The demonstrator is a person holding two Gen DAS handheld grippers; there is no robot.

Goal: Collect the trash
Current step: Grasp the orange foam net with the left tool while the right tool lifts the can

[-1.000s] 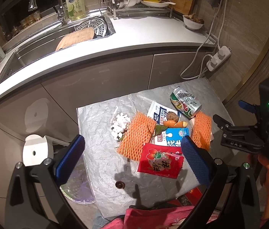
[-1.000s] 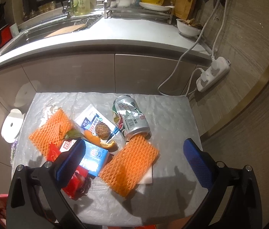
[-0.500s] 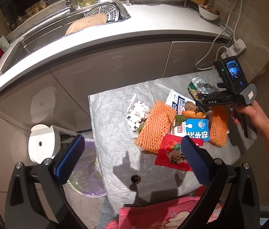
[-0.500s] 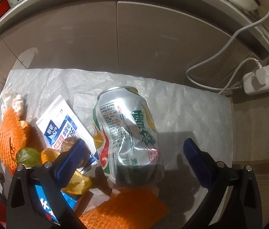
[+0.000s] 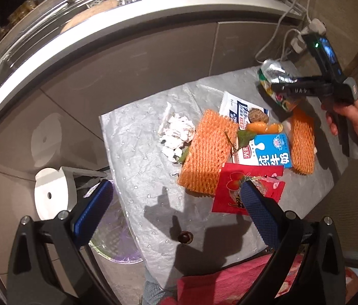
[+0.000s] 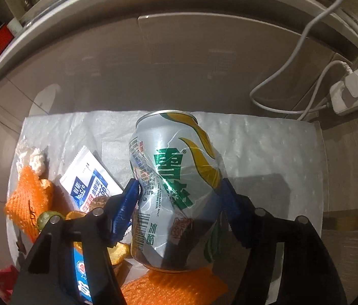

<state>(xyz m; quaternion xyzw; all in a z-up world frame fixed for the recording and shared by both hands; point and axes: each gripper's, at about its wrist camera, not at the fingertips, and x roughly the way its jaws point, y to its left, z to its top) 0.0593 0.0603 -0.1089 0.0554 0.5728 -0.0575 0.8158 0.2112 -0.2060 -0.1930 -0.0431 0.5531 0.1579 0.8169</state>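
My right gripper [image 6: 179,190] is shut on a dented silver-green drink can [image 6: 174,178]; both blue pads press its sides. The can [image 5: 275,81] also shows in the left wrist view, held at the far right of the grey mat [image 5: 138,152]. Trash lies on the mat: two orange foam nets [image 5: 208,152] [image 5: 302,145], a blue milk carton [image 5: 271,150], a red wrapper [image 5: 240,190], a white sachet [image 5: 237,106], orange peel [image 5: 264,127] and white crumpled bits [image 5: 176,134]. My left gripper [image 5: 176,213] is open and empty above the mat's near edge.
A white bin lid [image 5: 50,194] and a purple-lined bin opening [image 5: 118,239] sit left of the mat. A kitchen counter [image 5: 102,23] with sink runs behind. A power strip with cables [image 6: 354,94] lies on the right. A small dark nut [image 5: 185,236] lies near the front.
My right gripper has moved down onto the can and closed on its sides. My left gripper has shifted a little, staying open.
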